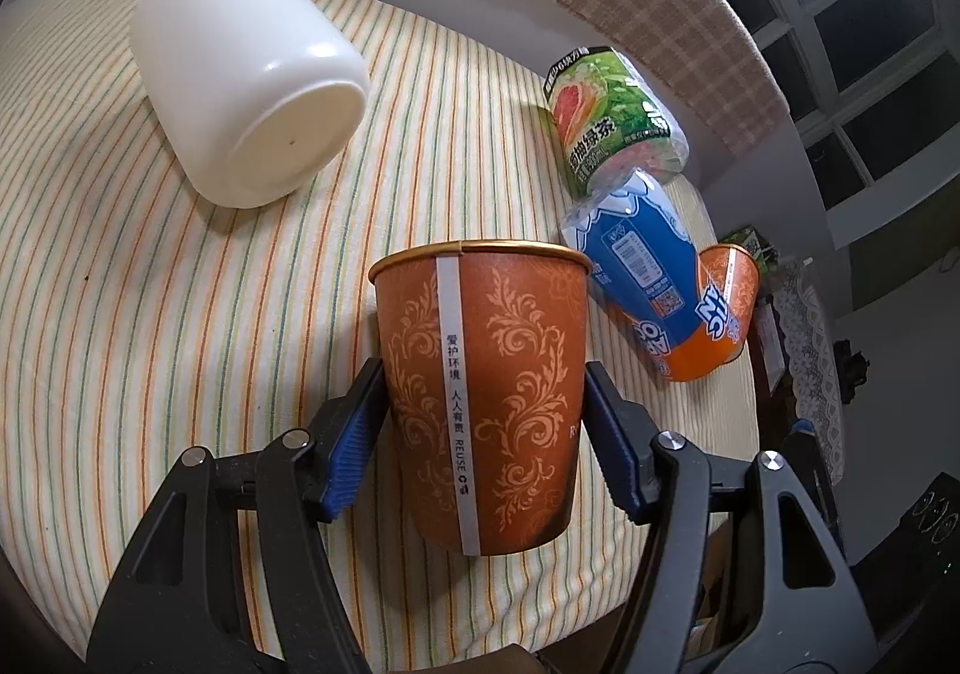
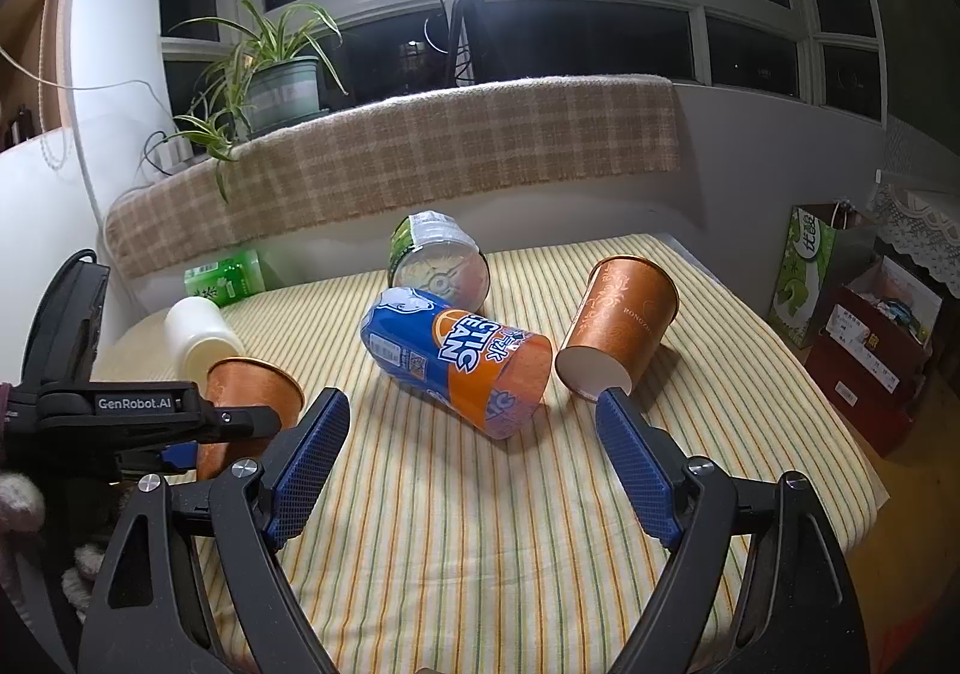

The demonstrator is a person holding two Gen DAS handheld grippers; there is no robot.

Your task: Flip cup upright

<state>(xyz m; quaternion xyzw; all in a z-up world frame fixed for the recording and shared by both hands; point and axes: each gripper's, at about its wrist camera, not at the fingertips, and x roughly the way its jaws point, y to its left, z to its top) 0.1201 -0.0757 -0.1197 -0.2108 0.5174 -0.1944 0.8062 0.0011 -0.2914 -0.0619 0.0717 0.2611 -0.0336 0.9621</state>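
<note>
An orange patterned paper cup (image 1: 480, 392) stands upright with its rim up between the blue pads of my left gripper (image 1: 480, 422), which is shut on its lower half. It also shows at the left of the right wrist view (image 2: 252, 392), partly hidden by the left gripper's body. A second orange paper cup (image 2: 618, 326) lies on its side on the striped cloth, white base toward me; it shows in the left wrist view (image 1: 729, 290) behind a bottle. My right gripper (image 2: 474, 434) is open and empty, low over the cloth near this lying cup.
A blue and orange bottle (image 2: 456, 359) lies on its side mid-table, a green tea bottle (image 2: 438, 260) behind it. A white jar (image 1: 246, 80) lies at the left, a green bottle (image 2: 225, 278) by the wall. Bags (image 2: 840, 284) stand beyond the table's right edge.
</note>
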